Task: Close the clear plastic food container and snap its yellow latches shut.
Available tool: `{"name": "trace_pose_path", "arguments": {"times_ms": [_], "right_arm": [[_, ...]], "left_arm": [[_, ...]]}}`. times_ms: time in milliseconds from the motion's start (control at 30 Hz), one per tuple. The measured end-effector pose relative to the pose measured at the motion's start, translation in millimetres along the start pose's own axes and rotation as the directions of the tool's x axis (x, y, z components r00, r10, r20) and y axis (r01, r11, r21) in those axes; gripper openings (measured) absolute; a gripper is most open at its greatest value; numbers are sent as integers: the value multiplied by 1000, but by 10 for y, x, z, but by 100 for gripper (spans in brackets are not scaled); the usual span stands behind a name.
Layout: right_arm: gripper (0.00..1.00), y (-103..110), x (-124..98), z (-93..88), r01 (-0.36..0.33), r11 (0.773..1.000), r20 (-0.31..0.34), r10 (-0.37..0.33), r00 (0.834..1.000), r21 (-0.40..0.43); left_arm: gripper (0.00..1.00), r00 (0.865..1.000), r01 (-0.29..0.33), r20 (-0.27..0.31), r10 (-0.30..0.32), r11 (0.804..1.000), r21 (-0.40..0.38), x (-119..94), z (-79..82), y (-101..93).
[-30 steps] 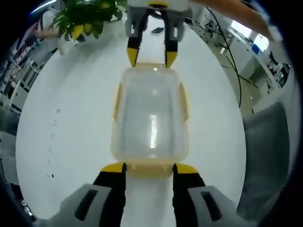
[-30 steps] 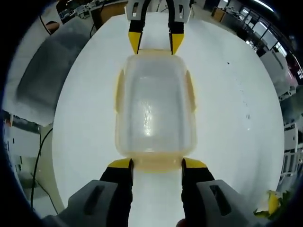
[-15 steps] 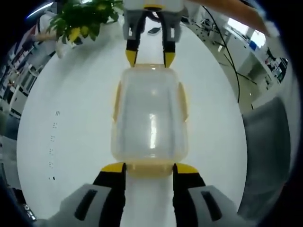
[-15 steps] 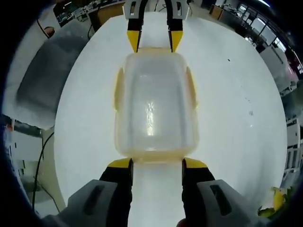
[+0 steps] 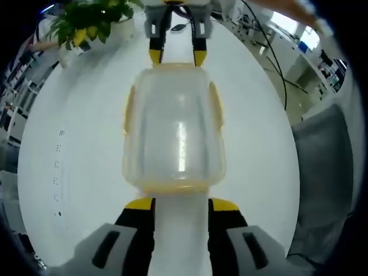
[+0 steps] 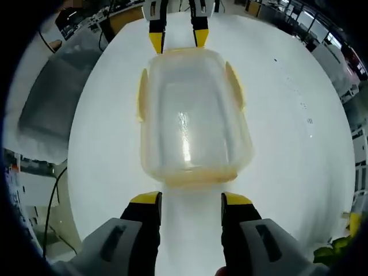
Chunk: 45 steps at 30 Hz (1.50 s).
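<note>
The clear plastic container (image 5: 172,126) lies lid-on in the middle of the white table, seen lengthwise. Yellow latches (image 5: 215,106) run along its sides and a yellow end latch (image 5: 172,185) faces me. My left gripper (image 5: 181,205) is open just short of that end, apart from it. My right gripper (image 5: 177,57) is open at the far end, its tips at the container's edge. In the right gripper view the container (image 6: 192,121) sits ahead of my right gripper (image 6: 191,199), with a gap before its end latch (image 6: 198,175). My left gripper (image 6: 177,39) stands beyond it.
The round white table (image 5: 69,144) has bare surface on both sides of the container. A leafy potted plant (image 5: 95,23) stands at one table edge. A grey cushioned seat (image 5: 322,172) lies beyond the other side, also seen as grey seat (image 6: 63,80).
Both grippers have drawn back slightly from the container's ends. Their tips touched the end latches before; now a strip of table shows between each view's own jaws and the container.
</note>
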State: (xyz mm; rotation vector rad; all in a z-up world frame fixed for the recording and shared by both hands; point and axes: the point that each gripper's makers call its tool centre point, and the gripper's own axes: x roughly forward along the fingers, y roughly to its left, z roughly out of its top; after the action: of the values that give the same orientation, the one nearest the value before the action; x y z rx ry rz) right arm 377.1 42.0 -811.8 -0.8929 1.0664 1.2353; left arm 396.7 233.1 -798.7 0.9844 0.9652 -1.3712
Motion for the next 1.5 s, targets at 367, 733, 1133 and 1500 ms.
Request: {"name": "trace_pose_path", "arguments": {"times_ms": [367,733,1133,1500], "right_arm": [[33,-395,-211,-309,184,863,31,-225,974,471],[41,-486,-605,269,-193,502,399,-344,850,843],[45,-288,-351,406,-274,370,386,-276,880,888],[35,-139,-182,458,-232,436,344,-196,918,869]], "left_arm": [[28,958,12,261,122,889,-458,-337,-6,193],[51,717,577,641,275,282,-766,-702,392,283],[54,811,504,512,281,106,-857,-336,320,140],[41,869,398,437,232,195,-896,-185,327,74]]}}
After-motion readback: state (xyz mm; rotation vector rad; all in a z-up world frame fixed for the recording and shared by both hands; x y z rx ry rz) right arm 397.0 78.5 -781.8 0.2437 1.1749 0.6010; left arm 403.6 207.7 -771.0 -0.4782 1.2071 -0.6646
